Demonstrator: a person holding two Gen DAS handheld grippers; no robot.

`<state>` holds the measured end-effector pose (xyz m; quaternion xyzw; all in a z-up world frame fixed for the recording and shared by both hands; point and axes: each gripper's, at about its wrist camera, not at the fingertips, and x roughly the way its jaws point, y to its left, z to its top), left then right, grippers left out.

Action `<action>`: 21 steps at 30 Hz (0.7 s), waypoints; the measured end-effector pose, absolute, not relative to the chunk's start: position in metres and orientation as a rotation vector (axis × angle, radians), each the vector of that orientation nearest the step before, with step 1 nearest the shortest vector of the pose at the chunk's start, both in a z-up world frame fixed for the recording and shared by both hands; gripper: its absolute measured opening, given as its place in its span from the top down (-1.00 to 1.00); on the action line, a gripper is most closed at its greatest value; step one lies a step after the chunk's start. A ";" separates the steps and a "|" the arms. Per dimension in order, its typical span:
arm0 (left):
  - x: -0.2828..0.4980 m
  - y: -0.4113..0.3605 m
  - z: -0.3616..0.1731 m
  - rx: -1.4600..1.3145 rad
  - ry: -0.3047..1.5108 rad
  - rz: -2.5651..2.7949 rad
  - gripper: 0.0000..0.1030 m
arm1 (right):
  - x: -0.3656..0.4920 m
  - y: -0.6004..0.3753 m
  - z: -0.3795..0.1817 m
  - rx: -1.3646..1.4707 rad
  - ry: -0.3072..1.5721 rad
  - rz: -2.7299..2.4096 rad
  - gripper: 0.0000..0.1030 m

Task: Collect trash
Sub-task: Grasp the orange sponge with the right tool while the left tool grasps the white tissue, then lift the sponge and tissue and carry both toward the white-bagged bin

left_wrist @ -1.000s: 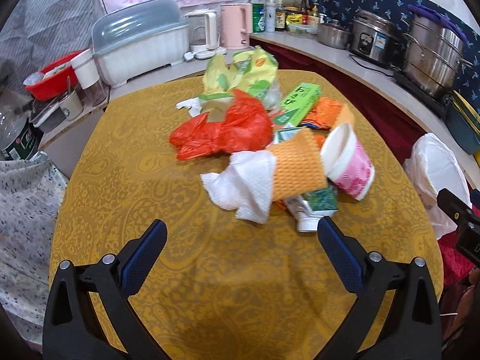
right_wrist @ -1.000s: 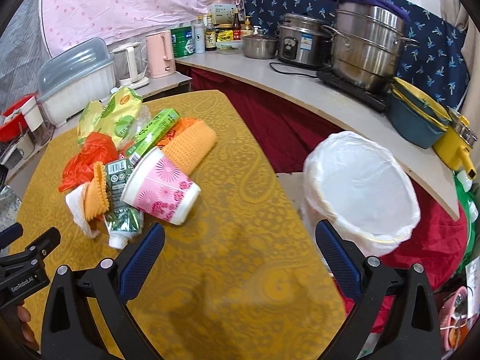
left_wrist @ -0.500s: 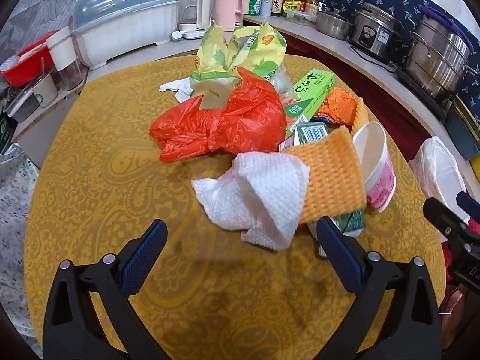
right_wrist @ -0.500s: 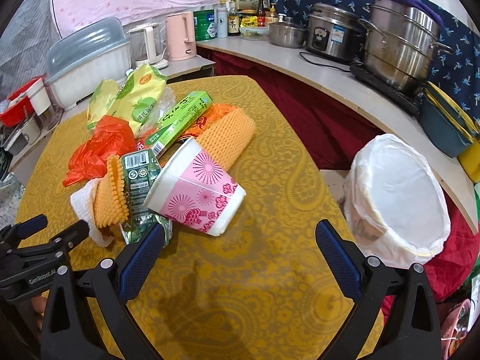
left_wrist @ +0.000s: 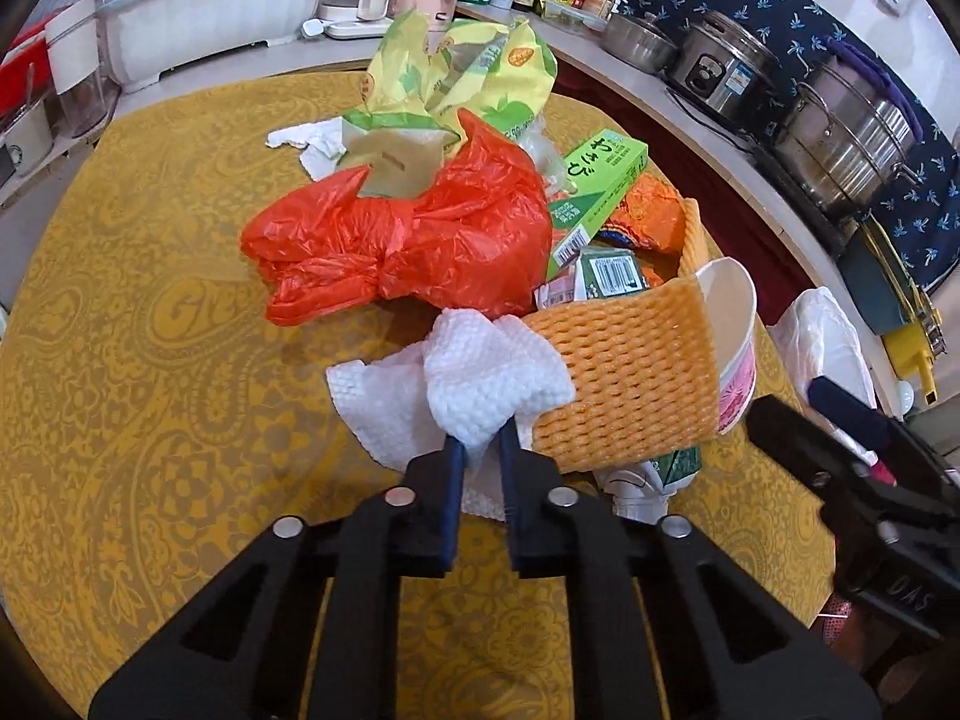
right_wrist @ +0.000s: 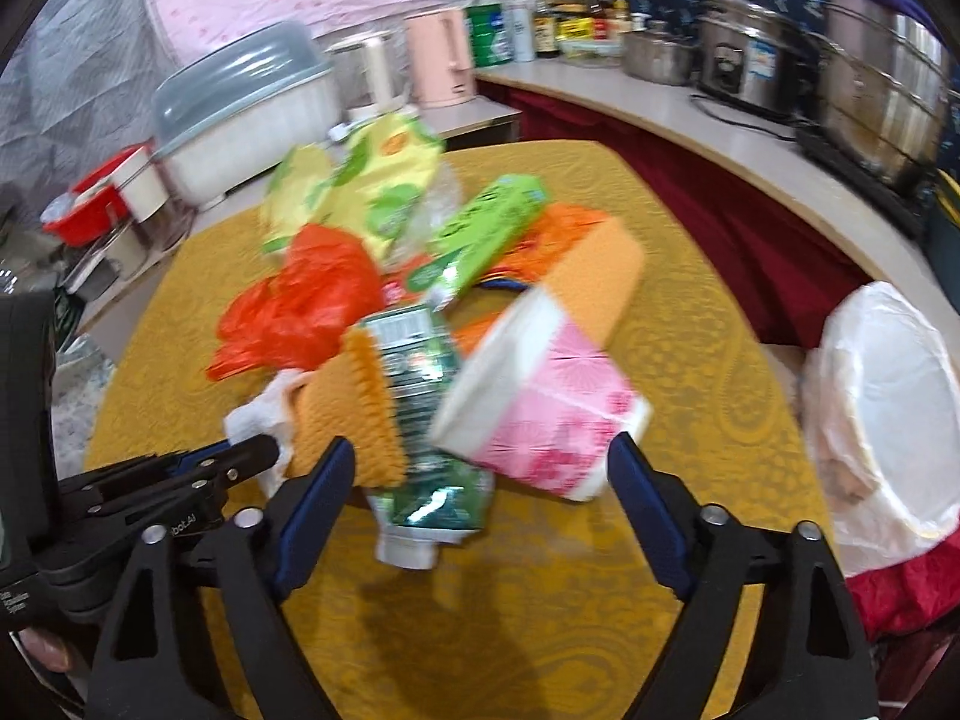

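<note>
Left claw (left_wrist: 480, 450): clamped on paper towel (left_wrist: 480, 384), at pink paper cup's (right_wrist: 540, 408) left. Right claw (right_wrist: 480, 474): apart, closing, straddling cup; cup's axis crosswise, bin (right_wrist: 888, 408) rightward.

green box (left_wrist: 603, 180) printed "わさび", other labels illegible

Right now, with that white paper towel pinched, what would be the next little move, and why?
Probably lift the left gripper, whose jaws have just closed on the paper towel, and carry it toward the white-lined bin beside the table, since the towel seems secured.
</note>
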<state>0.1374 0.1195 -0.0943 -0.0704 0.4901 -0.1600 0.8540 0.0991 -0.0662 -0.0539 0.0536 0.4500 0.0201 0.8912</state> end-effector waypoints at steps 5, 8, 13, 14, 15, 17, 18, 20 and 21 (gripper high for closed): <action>0.135 0.133 -0.088 -0.150 1.008 -0.330 0.89 | 0.110 -0.043 -0.065 0.115 0.964 0.124 -0.30; 0.137 0.142 -0.090 -0.164 1.019 -0.321 0.89 | 0.118 -0.031 -0.073 0.113 0.982 0.152 -0.14; 0.136 0.149 -0.092 -0.169 1.024 -0.313 0.89 | 0.124 -0.019 -0.084 0.134 1.007 0.193 0.25; 0.135 0.150 -0.092 -0.168 1.024 -0.312 0.89 | 0.123 -0.017 -0.084 0.128 1.003 0.196 0.33; 0.134 0.150 -0.092 -0.165 1.024 -0.311 0.89 | 0.123 -0.015 -0.084 0.122 1.003 0.205 0.55; 0.132 0.151 -0.091 -0.167 1.024 -0.311 0.89 | 0.123 -0.013 -0.082 0.120 1.006 0.214 0.74; 0.130 0.152 -0.090 -0.168 1.023 -0.312 0.89 | 0.122 -0.013 -0.081 0.121 1.003 0.219 0.78; 0.126 0.153 -0.085 -0.171 1.014 -0.314 0.89 | 0.115 -0.016 -0.074 0.123 0.986 0.220 0.80; 0.124 0.152 -0.083 -0.169 1.009 -0.315 0.89 | 0.111 -0.017 -0.069 0.126 0.970 0.221 0.80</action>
